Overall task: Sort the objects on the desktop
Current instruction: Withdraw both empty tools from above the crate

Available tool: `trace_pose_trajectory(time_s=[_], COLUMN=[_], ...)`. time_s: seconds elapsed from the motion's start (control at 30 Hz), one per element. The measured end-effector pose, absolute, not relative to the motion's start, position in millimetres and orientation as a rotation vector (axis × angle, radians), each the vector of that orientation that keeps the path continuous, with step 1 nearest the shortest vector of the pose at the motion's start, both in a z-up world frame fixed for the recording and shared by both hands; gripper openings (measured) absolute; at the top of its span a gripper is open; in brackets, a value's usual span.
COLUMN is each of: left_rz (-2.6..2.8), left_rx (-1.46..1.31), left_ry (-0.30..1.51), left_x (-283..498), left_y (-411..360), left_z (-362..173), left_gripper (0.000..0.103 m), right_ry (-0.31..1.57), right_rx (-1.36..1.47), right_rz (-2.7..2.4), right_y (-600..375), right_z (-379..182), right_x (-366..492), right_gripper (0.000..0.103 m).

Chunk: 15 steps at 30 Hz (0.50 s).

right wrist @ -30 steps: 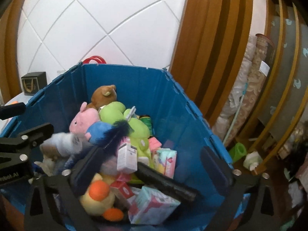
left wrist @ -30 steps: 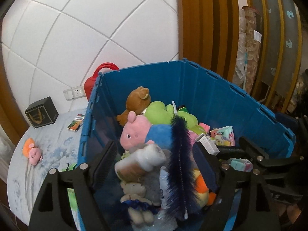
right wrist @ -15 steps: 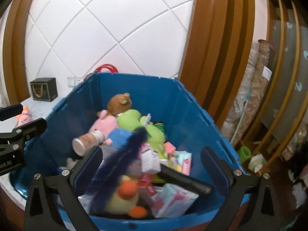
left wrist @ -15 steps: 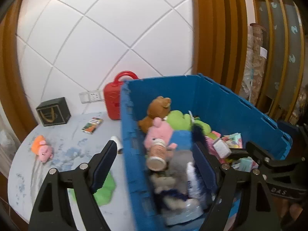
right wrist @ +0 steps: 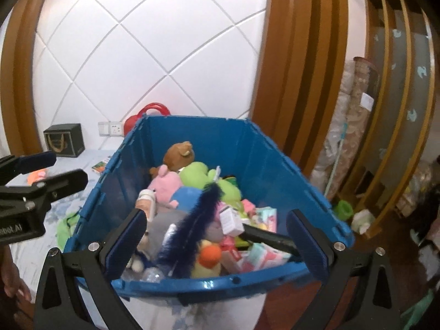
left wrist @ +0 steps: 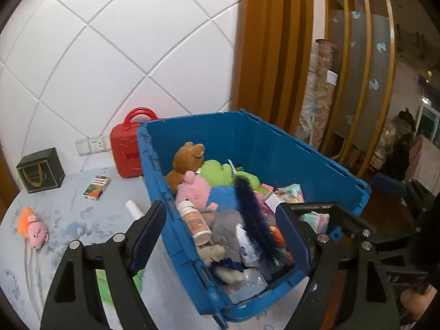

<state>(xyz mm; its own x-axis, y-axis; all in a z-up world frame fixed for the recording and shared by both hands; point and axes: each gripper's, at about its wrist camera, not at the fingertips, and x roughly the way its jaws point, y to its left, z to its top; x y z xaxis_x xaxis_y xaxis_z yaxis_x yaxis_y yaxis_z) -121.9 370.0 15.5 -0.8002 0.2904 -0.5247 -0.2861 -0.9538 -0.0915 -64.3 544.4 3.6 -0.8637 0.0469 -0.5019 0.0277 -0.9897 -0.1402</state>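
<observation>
Left and right wrist views, both looking down along the jaws toward a blue crate (left wrist: 275,151) standing on the bench (left wrist: 68,214).

Left gripper (left wrist: 222,233): jaws wide apart, nothing between the pads; the crate's near corner and left wall show through the gap. In the right wrist view this gripper (right wrist: 55,170) enters from the left edge, just beside the crate's left wall.

Right gripper (right wrist: 217,242): jaws wide apart and empty, hanging above the crate's near rim.

Contents of the crate: a brown bear (left wrist: 187,162) at the back, a pink pig plush (left wrist: 195,189) in front of it, a green plush (left wrist: 217,169) to its right, a bottle (left wrist: 195,222) lying against the left wall, a dark blue feather (left wrist: 253,220) laid across the pile, a grey plush (left wrist: 228,225), a yellow duck (right wrist: 206,258), and small cartons (right wrist: 231,220) on the right side.

On the bench outside the crate: a red case (left wrist: 128,148) touching the crate's back left corner, a black box (left wrist: 41,174), a small colourful box (left wrist: 97,187), a small pink and orange plush (left wrist: 31,225) near the left edge, a white tube (left wrist: 133,209) just beside the crate, and a green item (left wrist: 112,283) partly hidden by the left gripper.
</observation>
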Motion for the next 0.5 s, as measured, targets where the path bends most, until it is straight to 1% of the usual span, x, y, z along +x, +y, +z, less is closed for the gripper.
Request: trace_pose_trajectory(time_s=[0.17, 0.5], left_rz=[2.768, 2.788], left_rx=[-0.771, -0.805], left_ry=[0.047, 0.043], left_x=[-114, -112], left_y=[384, 399], left_z=[19, 12], left_gripper=[0.081, 0.081], right_ry=[-0.218, -0.203], right_rx=[-0.82, -0.843], right_rz=[3.0, 2.999], right_y=[557, 570], right_z=[5, -2], right_x=[-61, -61], right_gripper=[0.103, 0.103])
